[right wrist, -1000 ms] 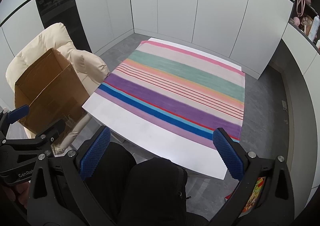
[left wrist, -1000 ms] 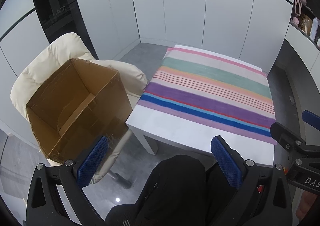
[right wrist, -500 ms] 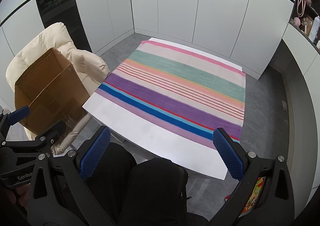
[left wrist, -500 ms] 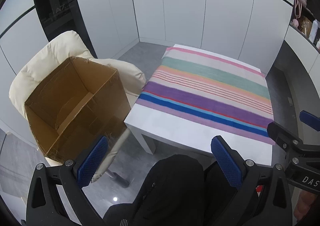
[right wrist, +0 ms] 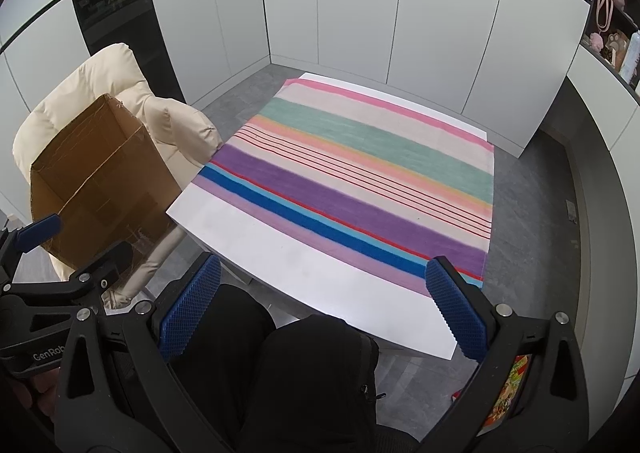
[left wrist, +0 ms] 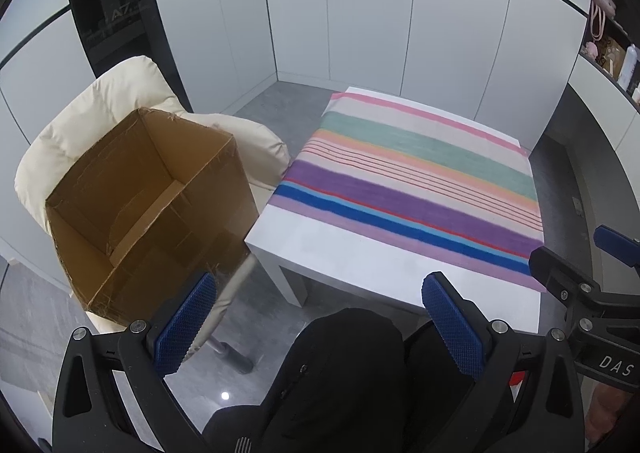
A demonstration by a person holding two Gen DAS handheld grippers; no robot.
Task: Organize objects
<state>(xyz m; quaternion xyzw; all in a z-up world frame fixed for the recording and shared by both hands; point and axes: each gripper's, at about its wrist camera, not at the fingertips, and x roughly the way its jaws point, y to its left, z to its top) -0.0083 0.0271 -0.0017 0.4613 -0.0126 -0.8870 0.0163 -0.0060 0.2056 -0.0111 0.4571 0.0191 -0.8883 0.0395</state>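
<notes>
An open, empty cardboard box [left wrist: 148, 205] sits on a cream padded chair [left wrist: 100, 109] left of a white table [left wrist: 360, 265]; the box also shows in the right wrist view [right wrist: 100, 177]. A striped cloth [right wrist: 360, 181] covers most of the table. My left gripper [left wrist: 320, 317] is open and empty, held above my lap before the table's front edge. My right gripper [right wrist: 320, 305] is open and empty, likewise near the front edge. A colourful printed item [right wrist: 508, 393] lies on the floor at lower right, partly hidden behind the right finger.
White cabinet walls surround the room. A shelf [right wrist: 616, 41] with small items is at the upper right. My black-clad knees [right wrist: 304, 373] sit under the table's front edge. The floor is grey tile.
Both views shifted very slightly; the left gripper drifted a little so the box and table sit marginally lower-left. Both grippers stay open and empty.
</notes>
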